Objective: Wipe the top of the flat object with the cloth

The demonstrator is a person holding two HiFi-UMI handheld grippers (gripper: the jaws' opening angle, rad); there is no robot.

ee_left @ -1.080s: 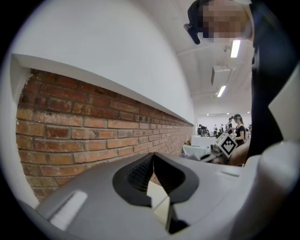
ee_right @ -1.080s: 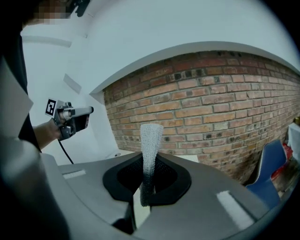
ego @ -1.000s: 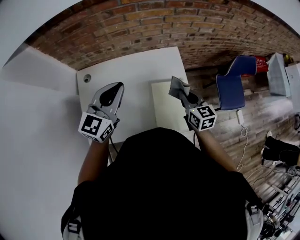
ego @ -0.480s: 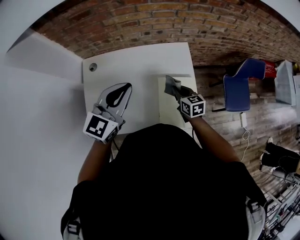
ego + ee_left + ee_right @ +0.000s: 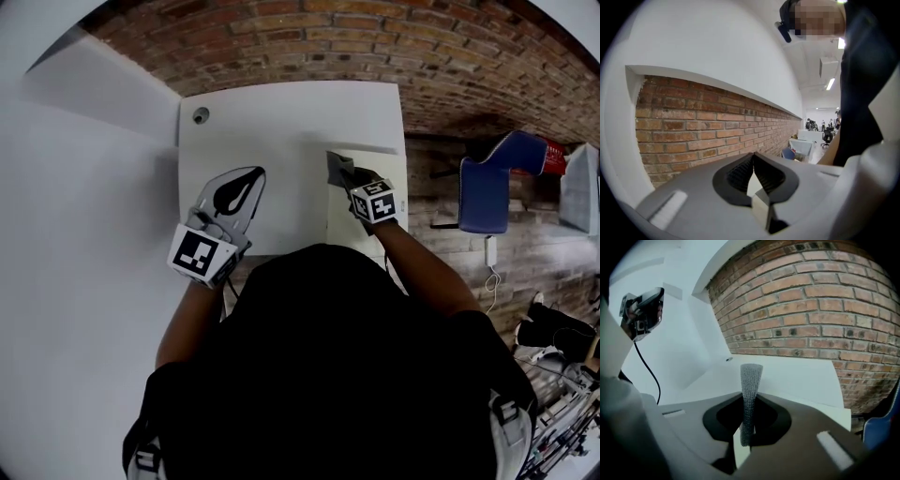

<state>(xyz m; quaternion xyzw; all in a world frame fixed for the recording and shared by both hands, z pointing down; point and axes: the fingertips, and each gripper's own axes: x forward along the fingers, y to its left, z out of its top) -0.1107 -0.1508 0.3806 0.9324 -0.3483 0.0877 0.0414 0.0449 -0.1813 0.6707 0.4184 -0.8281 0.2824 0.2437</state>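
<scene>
A pale flat panel (image 5: 386,183) lies on the right part of the white table (image 5: 281,122). My right gripper (image 5: 349,180) is over the panel's left half, shut on a grey knitted cloth (image 5: 337,167) that sticks out past its tips. In the right gripper view the cloth (image 5: 751,390) stands up as a narrow strip pinched between the jaws. Whether the cloth touches the panel I cannot tell. My left gripper (image 5: 246,176) hovers over the table's left half, shut and empty; its ribbed jaws meet at the tips (image 5: 753,161).
A brick wall (image 5: 309,42) runs behind the table, and a white wall (image 5: 84,234) stands to the left. A round cable hole (image 5: 200,115) sits in the table's far left corner. A blue chair (image 5: 492,183) stands on the brick floor to the right.
My right gripper has carried the cloth forward and down toward the panel. The left gripper has kept its place over the table.
</scene>
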